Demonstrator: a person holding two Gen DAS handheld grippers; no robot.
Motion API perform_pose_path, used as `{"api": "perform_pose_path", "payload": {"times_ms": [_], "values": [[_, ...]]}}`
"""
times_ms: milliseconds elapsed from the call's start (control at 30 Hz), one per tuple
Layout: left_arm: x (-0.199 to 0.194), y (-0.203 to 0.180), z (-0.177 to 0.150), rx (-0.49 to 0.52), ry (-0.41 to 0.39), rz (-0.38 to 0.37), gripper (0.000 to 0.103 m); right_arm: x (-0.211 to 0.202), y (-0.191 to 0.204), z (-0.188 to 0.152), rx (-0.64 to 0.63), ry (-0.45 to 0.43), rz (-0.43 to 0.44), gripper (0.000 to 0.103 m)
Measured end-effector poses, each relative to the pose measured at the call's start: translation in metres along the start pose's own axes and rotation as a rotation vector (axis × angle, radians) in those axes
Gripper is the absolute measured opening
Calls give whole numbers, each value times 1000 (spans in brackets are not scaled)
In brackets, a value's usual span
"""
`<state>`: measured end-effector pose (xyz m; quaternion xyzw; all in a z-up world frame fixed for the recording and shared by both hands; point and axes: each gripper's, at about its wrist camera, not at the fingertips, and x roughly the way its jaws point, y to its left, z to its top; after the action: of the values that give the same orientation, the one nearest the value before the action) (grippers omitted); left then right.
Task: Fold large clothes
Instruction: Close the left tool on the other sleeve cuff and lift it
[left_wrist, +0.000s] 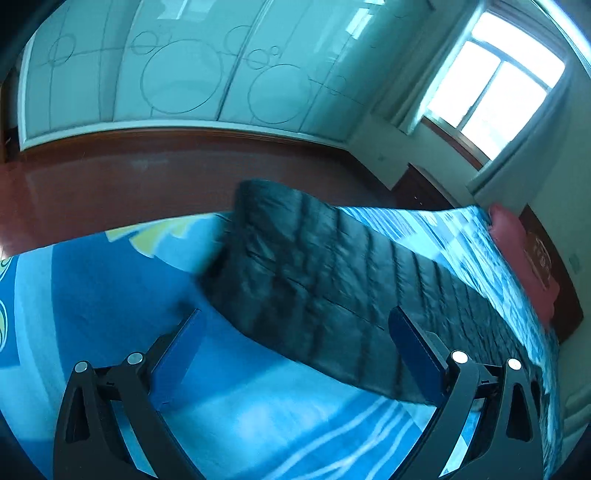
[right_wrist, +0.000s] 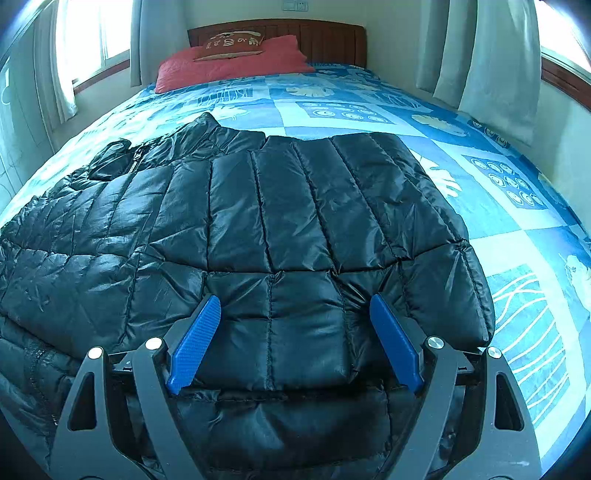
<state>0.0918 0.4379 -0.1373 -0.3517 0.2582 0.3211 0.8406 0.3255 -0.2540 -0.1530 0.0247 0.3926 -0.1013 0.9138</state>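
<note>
Jacket (right_wrist: 258, 229), black and quilted, lies spread flat on the bed (right_wrist: 517, 221), filling the space between and ahead of the right gripper (right_wrist: 295, 310). That gripper hangs low over its near hem, jaws spread wide with nothing between them, blue pads (right_wrist: 195, 343) close above the fabric; whether they touch it cannot be told. The left gripper (left_wrist: 295, 325) is tilted and set off to one side over bare bedspread, jaws also spread and empty, with the jacket (left_wrist: 314, 273) ahead and right of them. The left view is motion-blurred. A pillow (right_wrist: 229, 64) lies far ahead by the headboard (right_wrist: 325, 38); the cushion (right_wrist: 231, 46) on it carries writing too small to read.
</note>
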Motion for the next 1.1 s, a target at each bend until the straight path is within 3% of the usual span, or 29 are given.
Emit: {"api": "perform_pose_path", "payload": {"times_ms": [167,300,500,600,933,1100], "values": [[-1,12,7,-33,-1,-39,98,0,-1,0,-3,-2,-4,83],[11,23,22,-83,43,-141,98,0,-1,0,-2,-2,-2,83],[14,23,29,-129,71,-223,97,0,0,-1,3,-3,0,83],[9,27,27,-142,64,-251,90,0,-1,0,3,-4,-1,83],[-9,37,13,-234,64,-234,89,1,0,-1,6,-5,-3,83],[5,32,20,-275,41,-205,89,0,0,-1,8,-5,-1,83]]}}
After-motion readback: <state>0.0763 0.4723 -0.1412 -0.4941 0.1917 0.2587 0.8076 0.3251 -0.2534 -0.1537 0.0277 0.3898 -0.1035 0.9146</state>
